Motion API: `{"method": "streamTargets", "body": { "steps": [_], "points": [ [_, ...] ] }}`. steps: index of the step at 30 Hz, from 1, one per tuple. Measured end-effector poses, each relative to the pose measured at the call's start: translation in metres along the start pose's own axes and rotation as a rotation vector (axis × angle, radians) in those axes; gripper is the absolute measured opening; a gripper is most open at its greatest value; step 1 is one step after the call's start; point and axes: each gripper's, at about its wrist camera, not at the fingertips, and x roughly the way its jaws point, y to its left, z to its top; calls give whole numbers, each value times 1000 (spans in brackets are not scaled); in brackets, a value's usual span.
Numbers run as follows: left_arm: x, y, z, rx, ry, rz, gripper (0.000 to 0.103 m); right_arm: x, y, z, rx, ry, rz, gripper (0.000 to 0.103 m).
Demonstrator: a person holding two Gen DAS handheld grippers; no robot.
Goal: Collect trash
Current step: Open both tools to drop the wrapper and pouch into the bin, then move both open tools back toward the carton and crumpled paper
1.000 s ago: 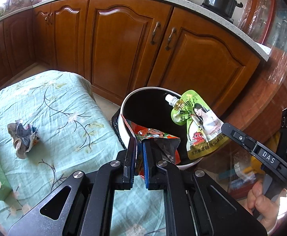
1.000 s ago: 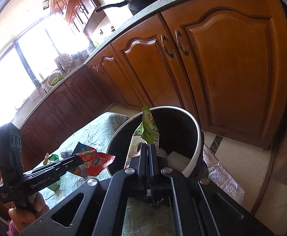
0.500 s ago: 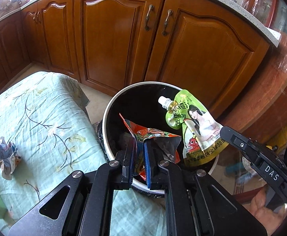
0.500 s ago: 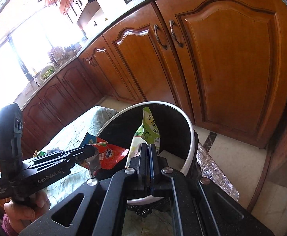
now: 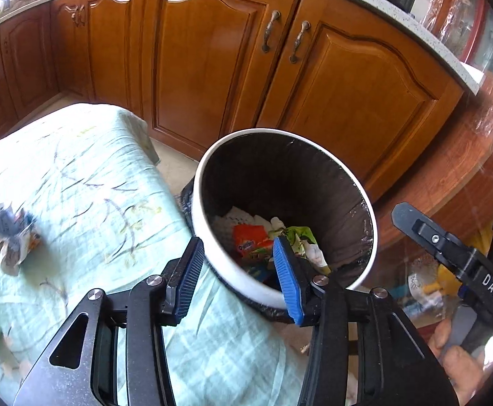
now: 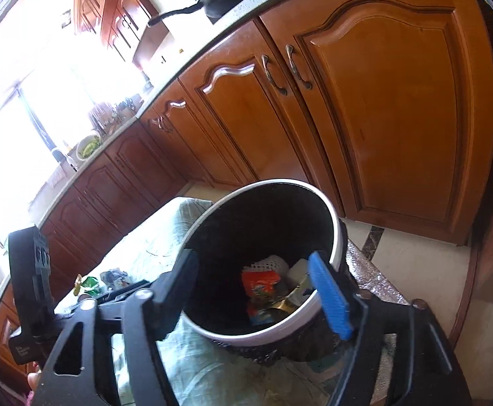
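Observation:
A white trash bin with a black liner stands beside the cloth-covered table. At its bottom lie an orange snack wrapper and a green drink pouch, among white scraps. My left gripper hovers over the bin's near rim, jaws opening, nothing between them. My right gripper is held above the bin too, jaws opening wide and empty. A crumpled wrapper remains on the table.
A pale green floral cloth covers the table left of the bin. Wooden cabinet doors run behind. More green packaging lies further along the table. A hand grips the right tool at the lower right.
Both grippers opened and let go: the orange wrapper and the green pouch dropped into the bin. The left gripper sank slightly toward the rim.

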Motion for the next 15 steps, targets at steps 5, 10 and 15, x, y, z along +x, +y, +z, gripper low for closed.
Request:
{"method": "streamTargets", "body": {
  "steps": [5, 10, 15],
  "points": [
    [-33, 27, -24, -52, -47, 27, 53, -4, 20, -15, -7, 4, 55, 91],
    [-62, 63, -48, -129, -61, 61, 54, 4, 45, -32, -27, 52, 97, 91],
    [-89, 97, -70, -209, -78, 98, 54, 11, 74, -52, -69, 97, 143, 91]
  ]
}}
